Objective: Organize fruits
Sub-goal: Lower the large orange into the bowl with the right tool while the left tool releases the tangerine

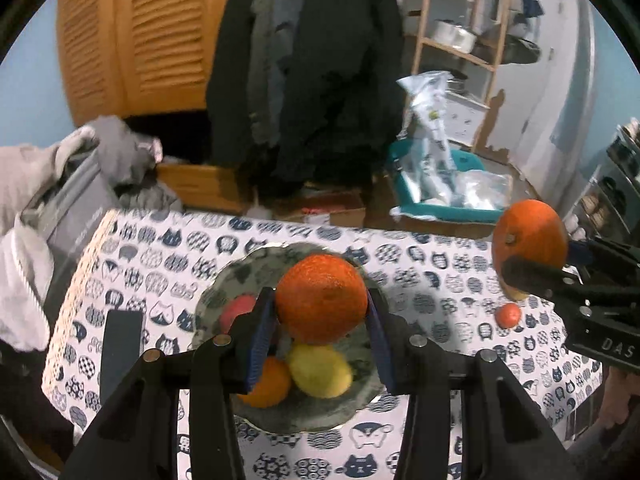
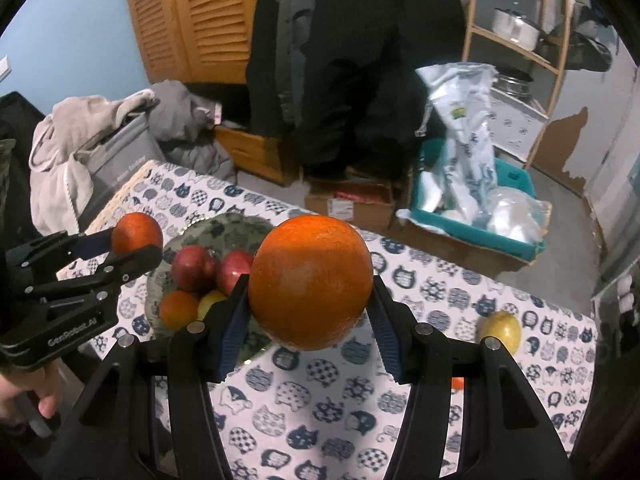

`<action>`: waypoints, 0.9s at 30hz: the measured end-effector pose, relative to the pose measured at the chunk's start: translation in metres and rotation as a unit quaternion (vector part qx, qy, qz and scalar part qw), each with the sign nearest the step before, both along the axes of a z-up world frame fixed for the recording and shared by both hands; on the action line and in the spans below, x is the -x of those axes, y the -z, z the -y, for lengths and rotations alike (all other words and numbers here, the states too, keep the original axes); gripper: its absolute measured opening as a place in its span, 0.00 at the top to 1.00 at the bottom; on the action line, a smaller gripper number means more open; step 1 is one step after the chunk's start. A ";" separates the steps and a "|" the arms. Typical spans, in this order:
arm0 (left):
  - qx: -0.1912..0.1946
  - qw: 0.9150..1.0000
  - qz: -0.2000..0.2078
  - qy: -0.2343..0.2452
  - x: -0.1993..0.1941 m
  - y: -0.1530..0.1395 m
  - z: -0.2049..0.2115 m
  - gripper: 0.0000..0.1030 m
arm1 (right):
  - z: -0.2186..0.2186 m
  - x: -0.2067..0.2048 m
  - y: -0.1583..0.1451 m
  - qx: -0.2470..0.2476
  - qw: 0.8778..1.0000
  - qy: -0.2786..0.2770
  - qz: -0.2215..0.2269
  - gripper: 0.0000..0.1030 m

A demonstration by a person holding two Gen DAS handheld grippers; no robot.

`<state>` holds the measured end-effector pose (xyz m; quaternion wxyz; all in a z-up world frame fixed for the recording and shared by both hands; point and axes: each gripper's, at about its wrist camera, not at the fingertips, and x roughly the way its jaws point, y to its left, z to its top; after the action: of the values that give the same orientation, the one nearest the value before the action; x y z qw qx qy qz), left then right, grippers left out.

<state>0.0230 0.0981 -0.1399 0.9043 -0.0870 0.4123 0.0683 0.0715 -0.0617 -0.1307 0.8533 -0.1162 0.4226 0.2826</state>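
My left gripper (image 1: 322, 312) is shut on an orange (image 1: 320, 298) and hangs over a grey-green patterned plate (image 1: 228, 280). On that plate lie a red apple (image 1: 238, 310), a lemon (image 1: 320, 370) and a small orange (image 1: 270, 384). My right gripper (image 2: 310, 312) is shut on a bigger orange (image 2: 310, 282), right of the plate (image 2: 216, 226) and above the cloth. The right wrist view shows two red apples (image 2: 192, 266) in the plate and the left gripper (image 2: 120, 250) with its orange (image 2: 136, 234). The right gripper's orange (image 1: 528, 240) also appears at the right in the left wrist view.
The table wears a cat-print cloth (image 2: 320, 420). A loose lemon (image 2: 500, 330) lies at its right, and a small orange fruit (image 1: 508, 314) beside it. Beyond the far edge stand a teal bin of bags (image 2: 476, 216), cardboard boxes (image 2: 352, 200), hanging coats and a laundry heap (image 2: 80, 140). A hand (image 2: 24, 396) holds the left gripper.
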 end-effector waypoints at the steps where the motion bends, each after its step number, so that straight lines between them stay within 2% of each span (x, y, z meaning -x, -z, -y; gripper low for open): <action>1: 0.001 1.000 -0.007 -0.008 -0.001 0.006 -0.007 0.56 | -0.004 -0.001 0.003 0.001 1.000 -0.002 -0.003 0.45; 15: 0.032 0.995 -0.071 -0.061 -0.007 0.060 -0.060 0.56 | -0.053 -0.021 0.066 0.014 0.997 -0.023 -0.075 0.45; 19: 0.047 0.992 -0.092 -0.068 -0.011 0.078 -0.066 0.56 | -0.061 -0.025 0.085 0.027 0.995 -0.026 -0.091 0.45; 27: 0.050 0.989 -0.124 -0.069 -0.017 0.103 -0.067 0.56 | -0.066 -0.031 0.111 0.038 0.992 -0.026 -0.119 0.45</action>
<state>0.0400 0.1648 -0.2428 0.8339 -0.1518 0.5169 0.1203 0.1022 0.0038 -0.2422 0.7845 -0.1248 0.5281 0.3002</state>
